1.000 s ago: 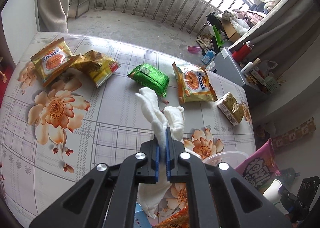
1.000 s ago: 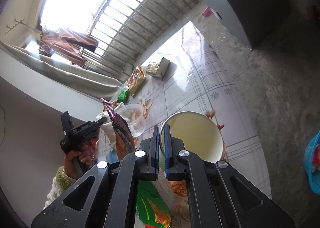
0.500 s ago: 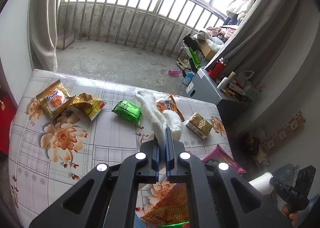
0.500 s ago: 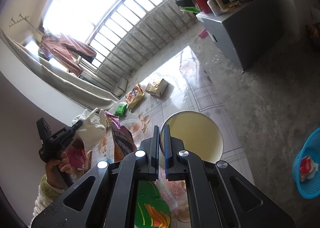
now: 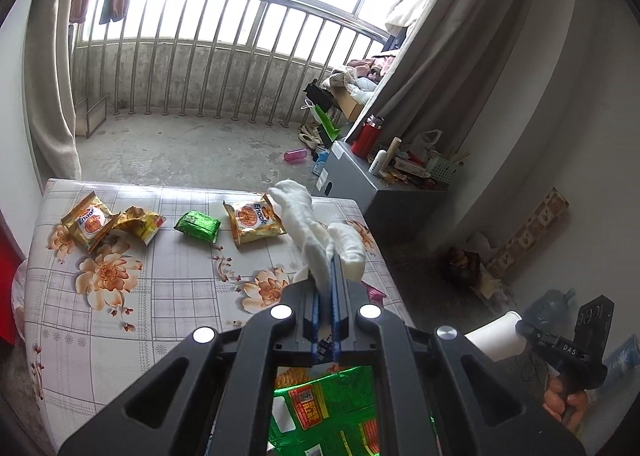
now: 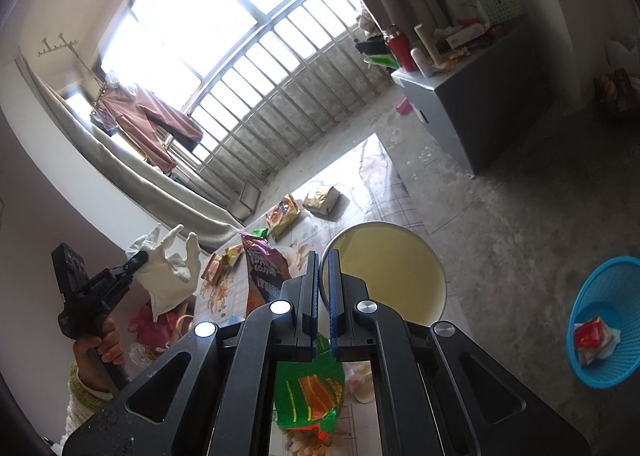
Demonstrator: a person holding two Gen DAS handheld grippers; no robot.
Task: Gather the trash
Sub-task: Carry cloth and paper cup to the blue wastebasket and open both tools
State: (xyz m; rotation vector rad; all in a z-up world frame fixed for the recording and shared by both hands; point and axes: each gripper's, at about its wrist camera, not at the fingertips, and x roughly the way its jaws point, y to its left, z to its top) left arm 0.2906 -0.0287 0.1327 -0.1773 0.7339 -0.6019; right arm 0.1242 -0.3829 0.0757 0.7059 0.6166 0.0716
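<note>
Each camera sits close behind its own fingers, angled down beyond them; both views share the desk and barred window.

Above the flowered table, our left gripper points downward, jaws clamped on a white tissue. Our right gripper, off the table's right edge, pinches a paper bowl's rim. Bare hands grasp both handles.
</note>
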